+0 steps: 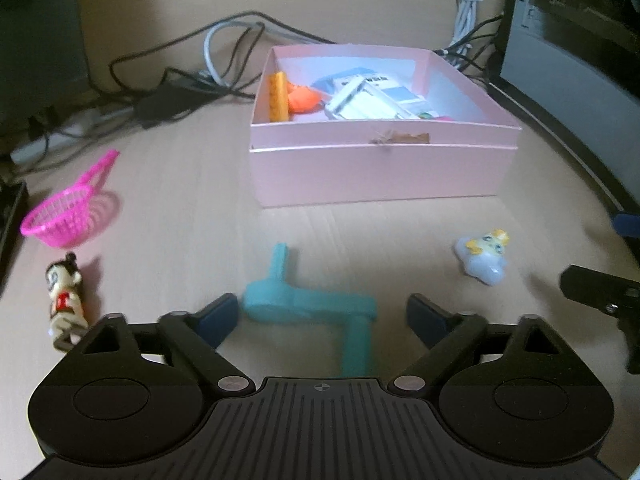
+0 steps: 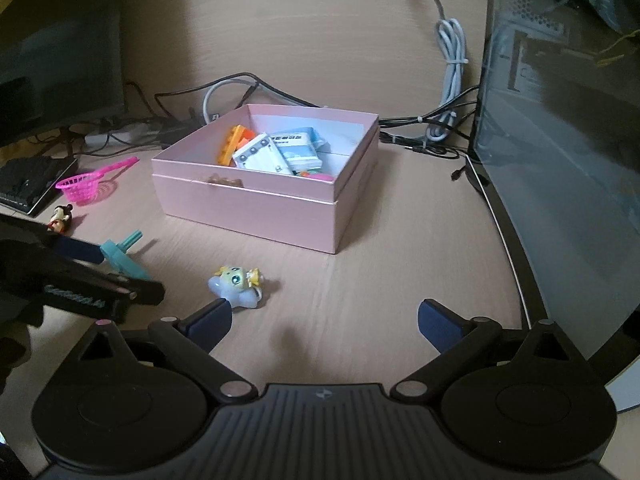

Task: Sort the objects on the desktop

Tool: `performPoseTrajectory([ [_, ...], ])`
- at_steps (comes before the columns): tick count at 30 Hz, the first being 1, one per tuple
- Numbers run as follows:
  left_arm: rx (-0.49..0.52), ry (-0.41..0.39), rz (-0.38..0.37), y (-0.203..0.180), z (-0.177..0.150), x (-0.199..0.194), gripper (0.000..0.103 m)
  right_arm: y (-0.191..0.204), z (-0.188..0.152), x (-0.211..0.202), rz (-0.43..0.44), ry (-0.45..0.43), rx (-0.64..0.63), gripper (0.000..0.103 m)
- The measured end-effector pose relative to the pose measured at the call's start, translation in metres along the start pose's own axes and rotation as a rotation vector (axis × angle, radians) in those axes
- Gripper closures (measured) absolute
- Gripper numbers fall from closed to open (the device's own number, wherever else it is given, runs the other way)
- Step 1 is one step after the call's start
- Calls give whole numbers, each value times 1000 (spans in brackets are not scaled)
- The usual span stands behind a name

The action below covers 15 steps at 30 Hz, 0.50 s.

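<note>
A teal plastic toy (image 1: pixel 308 304) lies on the desk between the fingers of my left gripper (image 1: pixel 324 316). The jaws stand apart and neither pad presses on the toy. The right wrist view shows the same teal toy (image 2: pixel 120 256) at the left. My right gripper (image 2: pixel 325 316) is open over bare desk with nothing in it. A pale blue figurine (image 2: pixel 236 286) lies just beyond its left fingertip (image 2: pixel 212 320). The pink box (image 1: pixel 380 148) behind holds an orange brick (image 1: pixel 279 96) and white packets. A pink strainer (image 1: pixel 68 216) and a small doll (image 1: pixel 66 300) lie to the left.
A tangle of dark and white cables (image 1: pixel 180 80) lies behind the box. A glass-sided computer case (image 2: pixel 560 160) borders the desk on the right. A keyboard (image 2: pixel 28 184) and a dark monitor (image 2: pixel 60 60) stand at the left.
</note>
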<state>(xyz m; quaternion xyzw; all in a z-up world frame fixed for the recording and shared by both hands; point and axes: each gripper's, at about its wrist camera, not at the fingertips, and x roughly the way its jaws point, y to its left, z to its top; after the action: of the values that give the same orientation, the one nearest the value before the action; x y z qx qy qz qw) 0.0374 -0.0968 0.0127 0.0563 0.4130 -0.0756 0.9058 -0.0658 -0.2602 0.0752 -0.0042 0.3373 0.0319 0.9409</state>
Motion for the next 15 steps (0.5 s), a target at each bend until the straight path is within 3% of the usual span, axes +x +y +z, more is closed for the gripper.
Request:
performPoseTrajectory([
  [2,6,-16,0,1,-1,0,26,2,0,1,7,5,-8,3],
  [9,45,-23,-2,6,-15,-19,27,14,1,10,52,8,-67,3],
  [15,34,1,2,19,-34,-35,27,34,9,34,119,42,-122,22],
])
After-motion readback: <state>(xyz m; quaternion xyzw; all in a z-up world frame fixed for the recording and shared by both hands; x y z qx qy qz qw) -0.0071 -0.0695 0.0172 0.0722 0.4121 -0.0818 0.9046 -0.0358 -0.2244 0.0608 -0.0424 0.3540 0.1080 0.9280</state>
